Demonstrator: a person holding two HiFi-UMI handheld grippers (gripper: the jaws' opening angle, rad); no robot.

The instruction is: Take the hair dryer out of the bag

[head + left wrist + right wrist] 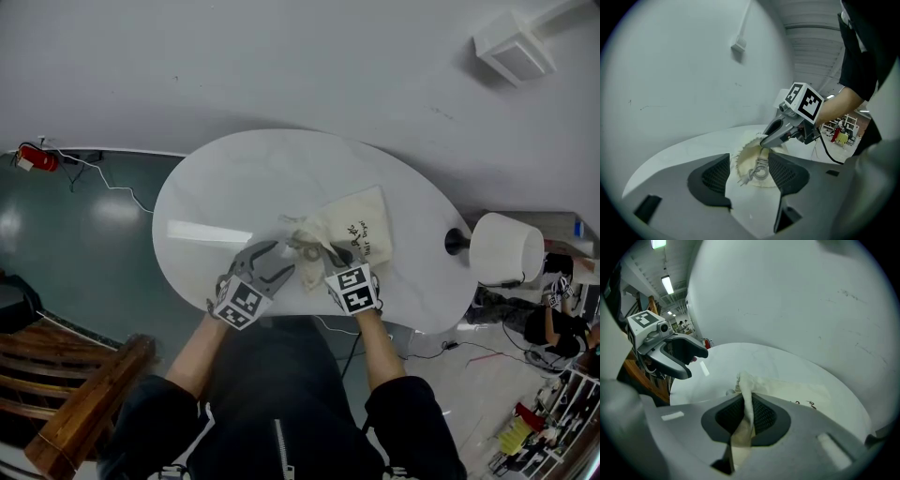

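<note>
Hidden:
- The hair dryer's body shows in no view; cloth covers it. Only a grey coiled cord with a plug end lies in the mouth of the bag. From the head view this is a small grey smudge.
- Whether the cord rests inside the mouth or on its lower lip, I cannot tell.
- The print on the bag is black script, too small to read.
- In the head view the marker cubes cover much of both tools.
- A white lamp stands off the far right end of the bench.

Task's thing:
- The bag is cream cloth. It lies flat on the white oval bench, close to the near edge.
- Its gathered, ruffled mouth is turned toward the person.
- The mouth is pulled up on one side and gapes round.

Tools:
- The right tool is narrow, its pads pinched on a fold of the bag's rim, which stands up between them.
- The left tool is wide, with nothing gripped. Its jaws frame the mouth and cord from just short of them.
- The two tools sit close together.
</note>
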